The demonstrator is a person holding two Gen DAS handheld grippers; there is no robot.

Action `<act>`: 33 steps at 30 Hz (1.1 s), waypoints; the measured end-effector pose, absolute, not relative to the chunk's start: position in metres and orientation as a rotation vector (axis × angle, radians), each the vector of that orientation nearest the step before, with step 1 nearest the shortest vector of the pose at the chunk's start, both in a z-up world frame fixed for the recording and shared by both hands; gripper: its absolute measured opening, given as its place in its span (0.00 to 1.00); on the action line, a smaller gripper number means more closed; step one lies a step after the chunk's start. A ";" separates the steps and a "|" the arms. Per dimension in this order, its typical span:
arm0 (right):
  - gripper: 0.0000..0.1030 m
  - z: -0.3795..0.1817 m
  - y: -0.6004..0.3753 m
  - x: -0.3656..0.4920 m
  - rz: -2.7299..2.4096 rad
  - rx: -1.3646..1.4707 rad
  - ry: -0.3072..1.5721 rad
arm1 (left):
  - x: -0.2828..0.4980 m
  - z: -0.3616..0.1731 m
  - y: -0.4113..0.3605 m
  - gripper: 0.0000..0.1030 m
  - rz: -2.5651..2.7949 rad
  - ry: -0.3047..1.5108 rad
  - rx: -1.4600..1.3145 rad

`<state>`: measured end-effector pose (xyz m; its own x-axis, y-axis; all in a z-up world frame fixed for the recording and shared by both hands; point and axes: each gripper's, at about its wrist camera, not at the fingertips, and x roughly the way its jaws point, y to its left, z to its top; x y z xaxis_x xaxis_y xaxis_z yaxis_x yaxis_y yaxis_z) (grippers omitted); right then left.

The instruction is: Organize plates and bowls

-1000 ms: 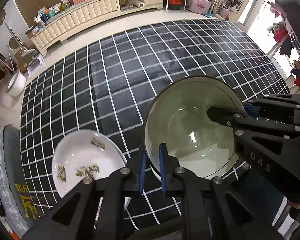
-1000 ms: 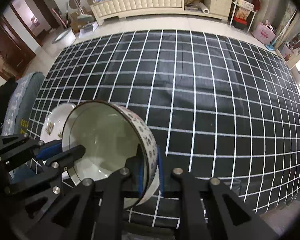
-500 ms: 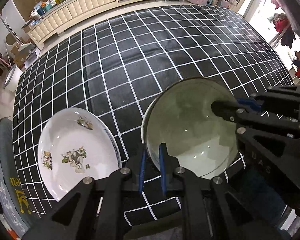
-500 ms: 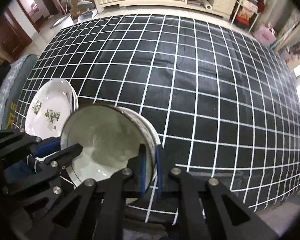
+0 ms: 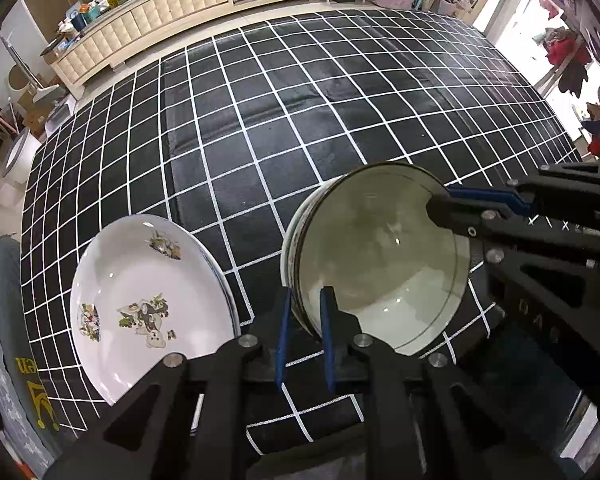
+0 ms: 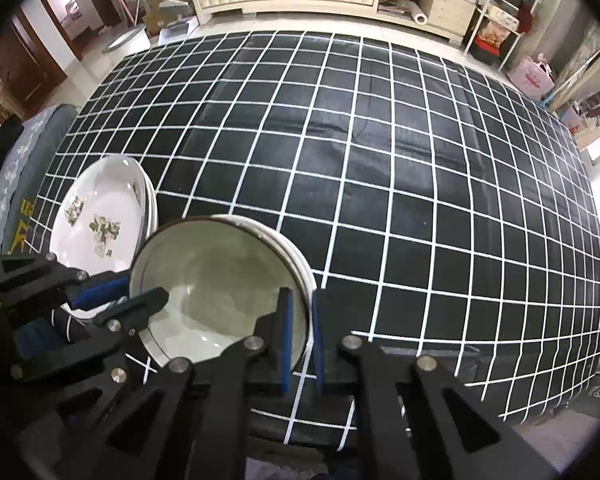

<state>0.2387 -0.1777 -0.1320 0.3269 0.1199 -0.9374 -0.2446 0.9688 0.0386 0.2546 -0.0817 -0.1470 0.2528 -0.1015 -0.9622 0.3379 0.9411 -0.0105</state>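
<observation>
Since the earlier frames, both grippers have carried the round pale green glazed ceramic bowl (image 5: 380,264) downward, and it now sits low over white rims that show just beneath it, beside the stack of white ceramic plates with flower prints (image 5: 148,300). It looks nested on other bowls, though whether it rests fully cannot be told.

Each gripper pinches the bowl's wall between narrow blue-padded fingers: the left gripper (image 5: 305,336) on the near rim in its own view, the right gripper (image 6: 299,338) on the opposite side. Neither has let go.

What could go wrong from here, as a judgement: if one gripper releases before the other, the remaining pinch could tip the bowl and make it ride up on the rim below. The inner fingers sit inside the bowl, so lifting away at an angle could drag it sideways off the stack. The plates lie just beside it on the black cloth with a white grid (image 5: 300,100) covering the worktop, so a sideways slip could knock them; glazed surfaces slide easily.

Counted: one bowl in the fingers, with at least two more rims under it; one plate stack of at least two plates, judging by the layered edges; two grippers
</observation>
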 end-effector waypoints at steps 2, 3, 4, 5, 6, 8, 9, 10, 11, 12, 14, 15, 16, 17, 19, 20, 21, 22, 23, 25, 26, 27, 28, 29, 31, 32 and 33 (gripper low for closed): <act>0.12 -0.130 -0.179 0.239 0.246 -0.102 1.215 | 0.253 -0.142 -0.081 0.13 -0.306 1.269 0.219; 0.12 -0.130 -0.180 0.239 0.243 -0.100 1.216 | 0.253 -0.138 -0.080 0.14 -0.302 1.249 0.222; 0.12 -0.130 -0.179 0.239 0.241 -0.099 1.218 | 0.253 -0.135 -0.079 0.14 -0.301 1.242 0.218; 0.12 -0.131 -0.179 0.240 0.238 -0.095 1.219 | 0.254 -0.134 -0.077 0.14 -0.301 1.240 0.213; 0.12 -0.131 -0.179 0.240 0.235 -0.087 1.221 | 0.255 -0.132 -0.075 0.14 -0.301 1.240 0.204; 0.12 -0.129 -0.179 0.242 0.233 -0.065 1.219 | 0.256 -0.128 -0.072 0.18 -0.299 1.235 0.195; 0.12 -0.128 -0.180 0.244 0.233 -0.054 1.218 | 0.257 -0.127 -0.070 0.21 -0.296 1.231 0.192; 0.12 -0.128 -0.180 0.245 0.233 -0.047 1.219 | 0.258 -0.126 -0.068 0.21 -0.294 1.229 0.188; 0.13 -0.128 -0.179 0.247 0.233 -0.044 1.223 | 0.259 -0.126 -0.066 0.22 -0.289 1.229 0.182; 0.13 -0.129 -0.178 0.248 0.233 -0.047 1.227 | 0.259 -0.126 -0.065 0.22 -0.290 1.230 0.175; 0.17 -0.132 -0.176 0.249 0.227 -0.058 1.233 | 0.260 -0.126 -0.063 0.22 -0.295 1.234 0.152; 0.19 -0.132 -0.177 0.249 0.224 -0.059 1.235 | 0.261 -0.127 -0.062 0.22 -0.296 1.235 0.147; 0.23 -0.134 -0.178 0.248 0.222 -0.057 1.239 | 0.261 -0.128 -0.061 0.22 -0.295 1.236 0.146; 0.27 -0.135 -0.179 0.247 0.221 -0.054 1.238 | 0.261 -0.129 -0.062 0.23 -0.294 1.234 0.150; 0.36 -0.137 -0.184 0.246 0.206 -0.044 1.239 | 0.260 -0.130 -0.063 0.26 -0.291 1.234 0.162; 0.40 -0.139 -0.187 0.247 0.196 -0.040 1.244 | 0.260 -0.131 -0.063 0.26 -0.292 1.236 0.162; 0.42 -0.143 -0.190 0.247 0.185 -0.035 1.256 | 0.261 -0.133 -0.063 0.26 -0.292 1.240 0.157; 0.44 -0.147 -0.193 0.248 0.180 -0.024 1.271 | 0.262 -0.135 -0.063 0.27 -0.290 1.246 0.149; 0.44 -0.149 -0.195 0.248 0.182 -0.015 1.278 | 0.263 -0.137 -0.063 0.29 -0.286 1.251 0.140; 0.45 -0.153 -0.197 0.247 0.184 -0.004 1.282 | 0.265 -0.142 -0.061 0.32 -0.278 1.262 0.128; 0.46 -0.155 -0.197 0.247 0.183 -0.009 1.281 | 0.265 -0.143 -0.061 0.32 -0.281 1.266 0.124; 0.46 -0.157 -0.197 0.247 0.181 -0.012 1.285 | 0.265 -0.146 -0.061 0.32 -0.286 1.272 0.120; 0.46 -0.159 -0.197 0.247 0.179 -0.005 1.290 | 0.265 -0.148 -0.061 0.32 -0.290 1.276 0.120; 0.46 -0.162 -0.198 0.247 0.177 0.009 1.298 | 0.265 -0.149 -0.061 0.34 -0.292 1.279 0.121; 0.46 -0.170 -0.202 0.248 0.186 0.056 1.319 | 0.265 -0.154 -0.061 0.36 -0.297 1.287 0.120; 0.46 -0.173 -0.203 0.247 0.192 0.078 1.327 | 0.265 -0.156 -0.061 0.36 -0.302 1.292 0.115; 0.46 -0.176 -0.204 0.247 0.199 0.096 1.335 | 0.265 -0.158 -0.061 0.36 -0.309 1.299 0.110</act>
<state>0.2472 -0.2044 -0.1756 0.2197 0.1985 -0.9552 -0.0884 0.9791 0.1832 0.2648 -0.0607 -0.1576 0.2340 -0.1635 -0.9584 0.2859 0.9537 -0.0929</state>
